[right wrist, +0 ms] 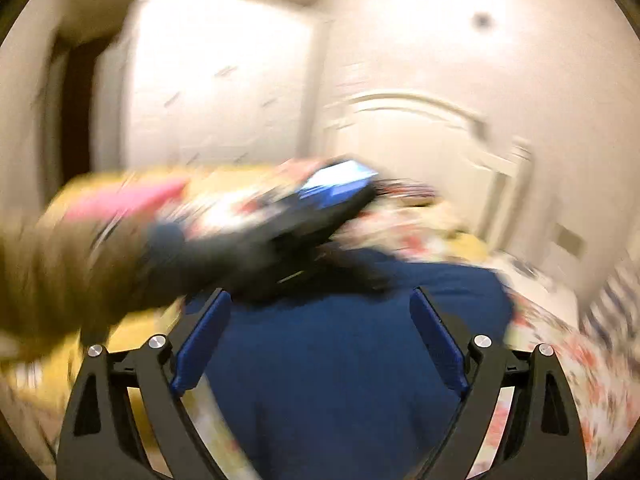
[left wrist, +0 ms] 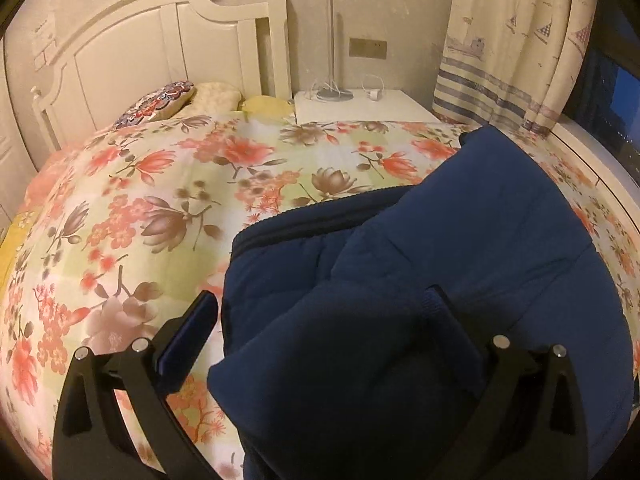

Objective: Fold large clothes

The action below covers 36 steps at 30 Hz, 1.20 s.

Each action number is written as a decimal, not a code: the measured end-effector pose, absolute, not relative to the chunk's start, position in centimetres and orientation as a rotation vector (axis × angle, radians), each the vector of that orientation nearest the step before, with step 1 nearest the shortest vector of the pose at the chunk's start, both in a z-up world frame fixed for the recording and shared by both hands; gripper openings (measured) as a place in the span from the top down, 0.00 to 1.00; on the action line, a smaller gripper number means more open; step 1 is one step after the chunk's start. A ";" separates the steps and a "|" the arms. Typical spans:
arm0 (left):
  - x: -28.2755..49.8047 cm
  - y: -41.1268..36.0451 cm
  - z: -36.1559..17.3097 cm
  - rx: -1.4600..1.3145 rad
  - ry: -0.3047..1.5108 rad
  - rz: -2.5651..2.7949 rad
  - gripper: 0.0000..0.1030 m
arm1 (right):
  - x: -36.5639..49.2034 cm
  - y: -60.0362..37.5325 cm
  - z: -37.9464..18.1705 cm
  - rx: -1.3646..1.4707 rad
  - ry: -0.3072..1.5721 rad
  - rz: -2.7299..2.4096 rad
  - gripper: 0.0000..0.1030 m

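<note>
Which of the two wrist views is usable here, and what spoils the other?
Left wrist view: sharp, warm dim indoor light, strong fisheye bending of the bed edges; the blue garment and floral bedspread read clearly. Right wrist view: heavy motion blur throughout; the walls are washed out, the left gripper crossing the frame is smeared, and only the right gripper reads sharply.

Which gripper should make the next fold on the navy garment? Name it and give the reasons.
Left, probably. The left gripper has its wide jaws around a bunched fold of the navy garment on the floral bedspread. The right gripper stands open and empty above the cloth.
</note>
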State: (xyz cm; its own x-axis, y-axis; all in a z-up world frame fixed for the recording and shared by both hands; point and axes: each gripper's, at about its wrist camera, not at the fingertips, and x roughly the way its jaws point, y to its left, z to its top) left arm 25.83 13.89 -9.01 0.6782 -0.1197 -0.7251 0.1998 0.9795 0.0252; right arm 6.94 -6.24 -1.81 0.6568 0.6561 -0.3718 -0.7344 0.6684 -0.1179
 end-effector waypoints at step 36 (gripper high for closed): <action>27.0 15.8 -11.2 -0.050 0.849 -0.197 0.02 | 33.4 -4.8 -11.7 -0.219 0.834 0.490 0.38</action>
State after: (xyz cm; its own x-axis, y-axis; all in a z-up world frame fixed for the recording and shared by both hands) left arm 27.00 15.83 -11.25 0.6437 -0.1927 -0.7406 0.1526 0.9807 -0.1225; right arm 33.40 -4.85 -11.69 0.5693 0.3292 -0.7534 -0.4975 0.8675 0.0031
